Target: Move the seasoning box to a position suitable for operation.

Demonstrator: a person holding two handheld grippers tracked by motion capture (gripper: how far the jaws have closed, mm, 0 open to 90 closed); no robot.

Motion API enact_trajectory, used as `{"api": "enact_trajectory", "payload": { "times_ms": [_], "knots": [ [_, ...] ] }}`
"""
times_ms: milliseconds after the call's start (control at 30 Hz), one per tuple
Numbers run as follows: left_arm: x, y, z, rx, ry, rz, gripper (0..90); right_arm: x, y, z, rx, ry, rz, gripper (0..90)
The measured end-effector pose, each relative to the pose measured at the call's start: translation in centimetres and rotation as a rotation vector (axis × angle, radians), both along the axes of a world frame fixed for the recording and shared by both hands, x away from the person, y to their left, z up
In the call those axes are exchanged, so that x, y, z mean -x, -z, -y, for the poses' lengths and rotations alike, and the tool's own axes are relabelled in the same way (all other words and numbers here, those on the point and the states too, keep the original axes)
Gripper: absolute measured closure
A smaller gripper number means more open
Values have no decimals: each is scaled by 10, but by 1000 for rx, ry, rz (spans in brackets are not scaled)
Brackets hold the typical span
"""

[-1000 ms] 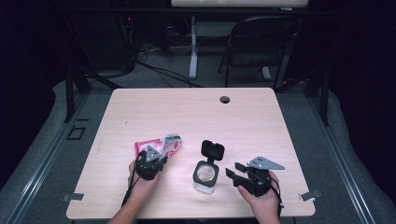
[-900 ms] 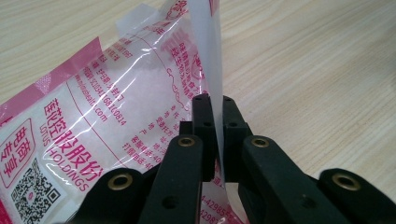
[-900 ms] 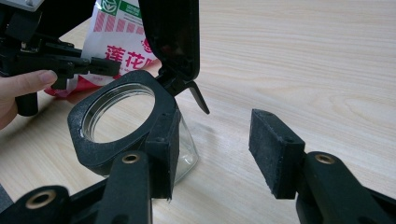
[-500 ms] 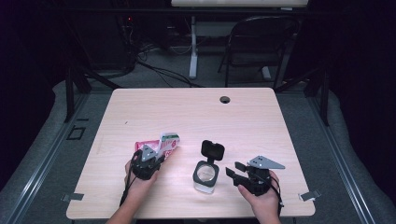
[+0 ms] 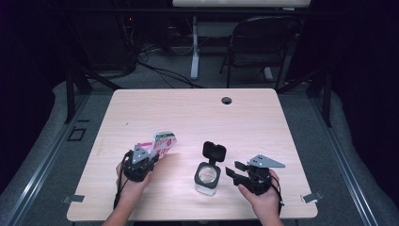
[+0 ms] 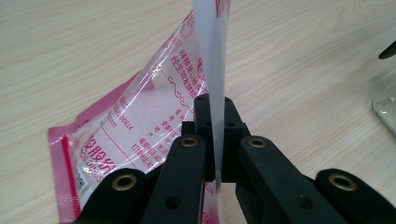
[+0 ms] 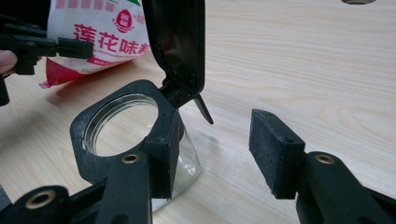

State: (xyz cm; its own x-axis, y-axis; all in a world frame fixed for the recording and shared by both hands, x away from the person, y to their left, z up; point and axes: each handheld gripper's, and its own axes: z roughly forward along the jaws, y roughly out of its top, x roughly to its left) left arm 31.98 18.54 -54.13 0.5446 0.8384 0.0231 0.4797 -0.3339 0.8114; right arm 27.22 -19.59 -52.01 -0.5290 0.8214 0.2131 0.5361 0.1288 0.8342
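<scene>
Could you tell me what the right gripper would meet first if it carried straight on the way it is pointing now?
Most likely the clear jar: the right gripper points left at it, jaws open. In the right gripper view one pad sits beside the jar's black collar; contact is unclear.

Lab-like recording room, bare wooden table (image 5: 197,117), folding chair (image 5: 259,42), floor cables (image 5: 160,70), dark surroundings

A light wood table (image 5: 197,113) with a hole (image 5: 227,100) near its far edge stands on grey carpet (image 5: 339,141). Beyond it a folding chair (image 5: 256,42), perhaps black, sits in darkness.
</scene>
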Motion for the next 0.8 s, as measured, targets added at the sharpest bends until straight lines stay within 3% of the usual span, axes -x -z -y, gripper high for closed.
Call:
{"api": "enact_trajectory", "payload": {
  "times_ms": [267,800],
  "knots": [
    [3,-12,-14,44,-23,19,900,-2,1,-5,11,-15,-3,530],
    [8,-39,-37,86,-67,89,900,-3,1,-5,0,-13,-4,529]
  ]
}}
